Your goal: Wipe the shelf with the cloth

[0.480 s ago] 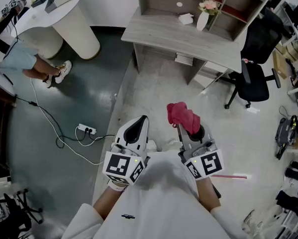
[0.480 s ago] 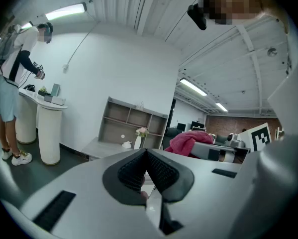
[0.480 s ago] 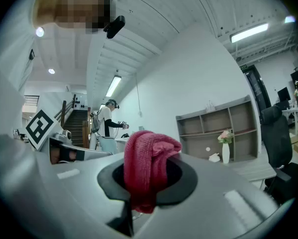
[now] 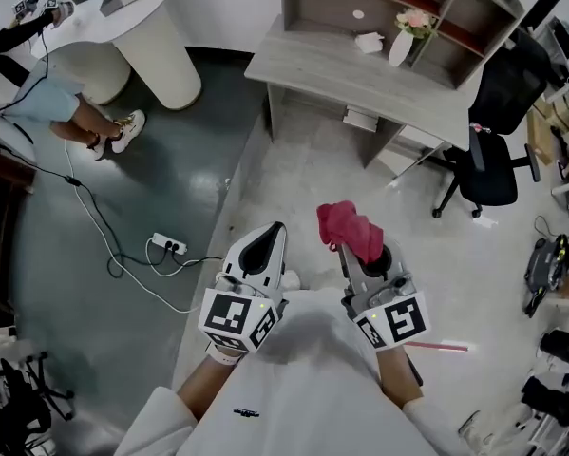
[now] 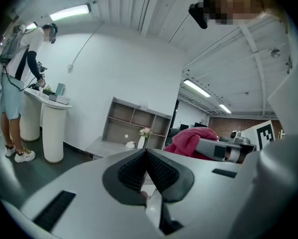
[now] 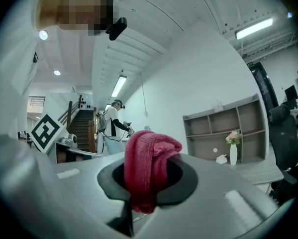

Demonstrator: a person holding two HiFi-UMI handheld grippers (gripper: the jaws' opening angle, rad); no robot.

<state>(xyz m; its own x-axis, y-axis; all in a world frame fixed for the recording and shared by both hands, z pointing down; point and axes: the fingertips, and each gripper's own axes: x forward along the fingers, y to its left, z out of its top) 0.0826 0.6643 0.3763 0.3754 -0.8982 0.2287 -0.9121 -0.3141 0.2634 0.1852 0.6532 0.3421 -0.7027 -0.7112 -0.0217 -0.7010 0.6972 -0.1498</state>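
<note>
- The right gripper has its jaws clamped on a crumpled red knitted cloth; in the right gripper view the cloth bulges up from between the black pads and folds over at the top.
- The left gripper holds nothing; in the left gripper view its ribbed black pads meet at the tips, so the jaws are together.
- Both grippers sit side by side close to the person's white-clad body, over a pale floor.
- The grey wooden shelf unit stands on a grey desk, well apart from the cloth and straight ahead of the grippers.
- On the desk, against the shelf, stand a white vase with pink flowers and, just beside it, a small white object.
- A black office chair is at the right end of the desk.
- Off to the left, another person stands at a white round pedestal table; a white power strip lies on the dark floor.
</note>
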